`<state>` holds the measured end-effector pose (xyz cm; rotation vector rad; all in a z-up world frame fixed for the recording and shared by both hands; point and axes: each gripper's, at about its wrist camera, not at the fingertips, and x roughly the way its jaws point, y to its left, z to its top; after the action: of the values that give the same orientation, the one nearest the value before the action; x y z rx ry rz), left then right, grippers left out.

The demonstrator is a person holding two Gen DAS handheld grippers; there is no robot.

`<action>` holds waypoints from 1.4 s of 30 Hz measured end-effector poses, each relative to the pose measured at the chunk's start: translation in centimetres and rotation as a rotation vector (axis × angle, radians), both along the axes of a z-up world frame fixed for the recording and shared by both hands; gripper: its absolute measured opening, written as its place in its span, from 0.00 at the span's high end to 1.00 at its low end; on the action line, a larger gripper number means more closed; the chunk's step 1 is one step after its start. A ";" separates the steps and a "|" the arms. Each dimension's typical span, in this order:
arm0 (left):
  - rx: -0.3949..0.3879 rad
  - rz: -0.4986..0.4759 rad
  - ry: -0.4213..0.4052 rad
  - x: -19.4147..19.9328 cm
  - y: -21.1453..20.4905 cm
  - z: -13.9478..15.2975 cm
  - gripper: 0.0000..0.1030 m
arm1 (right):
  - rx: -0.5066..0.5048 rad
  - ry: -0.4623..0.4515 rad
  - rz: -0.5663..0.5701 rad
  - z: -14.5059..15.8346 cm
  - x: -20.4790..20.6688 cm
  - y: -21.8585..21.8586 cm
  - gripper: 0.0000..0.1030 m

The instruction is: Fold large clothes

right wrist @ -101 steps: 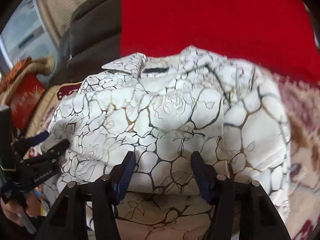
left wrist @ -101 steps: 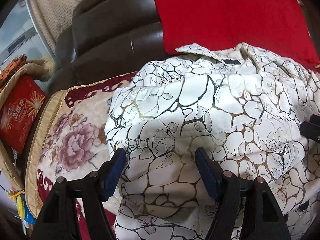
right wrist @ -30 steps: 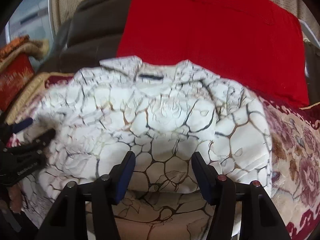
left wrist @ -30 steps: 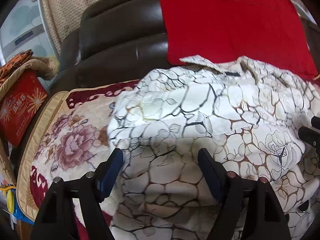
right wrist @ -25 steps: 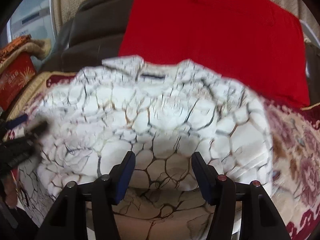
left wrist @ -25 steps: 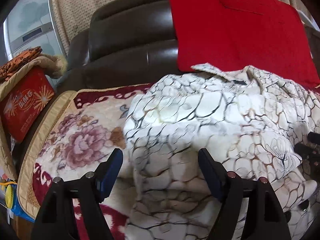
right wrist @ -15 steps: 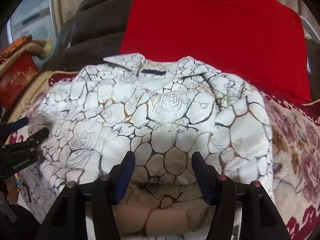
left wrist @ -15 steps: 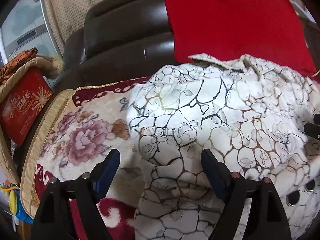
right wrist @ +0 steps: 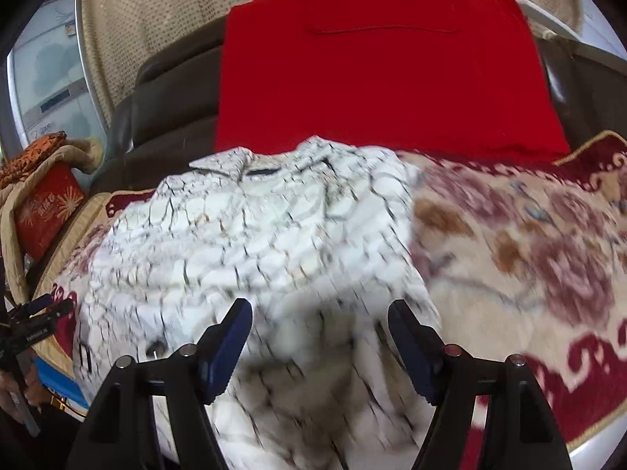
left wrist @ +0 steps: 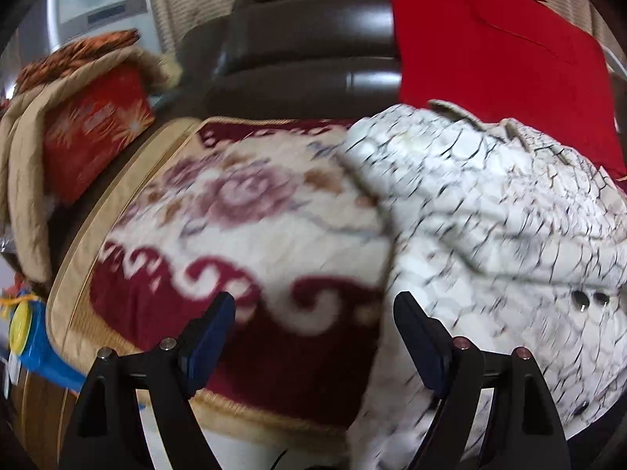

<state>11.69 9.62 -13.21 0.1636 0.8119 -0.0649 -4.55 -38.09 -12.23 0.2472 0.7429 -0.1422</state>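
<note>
A white jacket (left wrist: 490, 215) with a black and gold crackle print lies bunched on the floral blanket (left wrist: 243, 211), collar toward the sofa back. My left gripper (left wrist: 313, 333) is open over bare blanket just left of the jacket, with its right finger (left wrist: 419, 337) at the jacket's edge and nothing between the pads. In the right wrist view the jacket (right wrist: 254, 243) fills the middle. My right gripper (right wrist: 319, 340) hovers over its near right part with its jaws opening. Cloth lies under the gap, and the pads do not press on it. The left gripper (right wrist: 55, 305) shows at the far left edge.
A red cushion (right wrist: 372, 78) leans on the dark leather sofa back (left wrist: 305, 51) behind the jacket. A red box (left wrist: 94, 133) under a beige quilted cover stands at the left. A blue and yellow object (left wrist: 27, 337) sits past the blanket's left edge. Floral blanket (right wrist: 529, 243) spreads to the right.
My left gripper slid left off the jacket and is over bare blanket. My right gripper shifted right toward the jacket's right edge and its jaws widened. Both views have pulled back.
</note>
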 end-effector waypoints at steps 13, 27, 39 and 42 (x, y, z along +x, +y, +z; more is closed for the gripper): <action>-0.032 -0.163 0.288 -5.8 0.3 -6.7 0.19 | 0.110 0.176 0.032 -3.3 -6.5 0.0 0.25; -0.061 -0.265 0.481 -5.4 -1.8 -10.7 0.22 | 0.176 0.441 -0.024 -10.0 -9.1 -0.2 0.25; -0.101 -0.302 0.534 -4.9 -4.2 -11.1 0.38 | 0.258 0.462 -0.048 -13.1 -6.6 2.2 0.20; -0.097 -0.308 0.541 -4.9 -4.3 -11.8 0.38 | 0.320 0.444 -0.080 -13.8 -6.7 1.4 0.20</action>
<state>6.82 5.31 -25.05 0.1813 1.3145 -0.4534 -11.23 -36.65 -26.06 0.5616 1.1990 -0.1559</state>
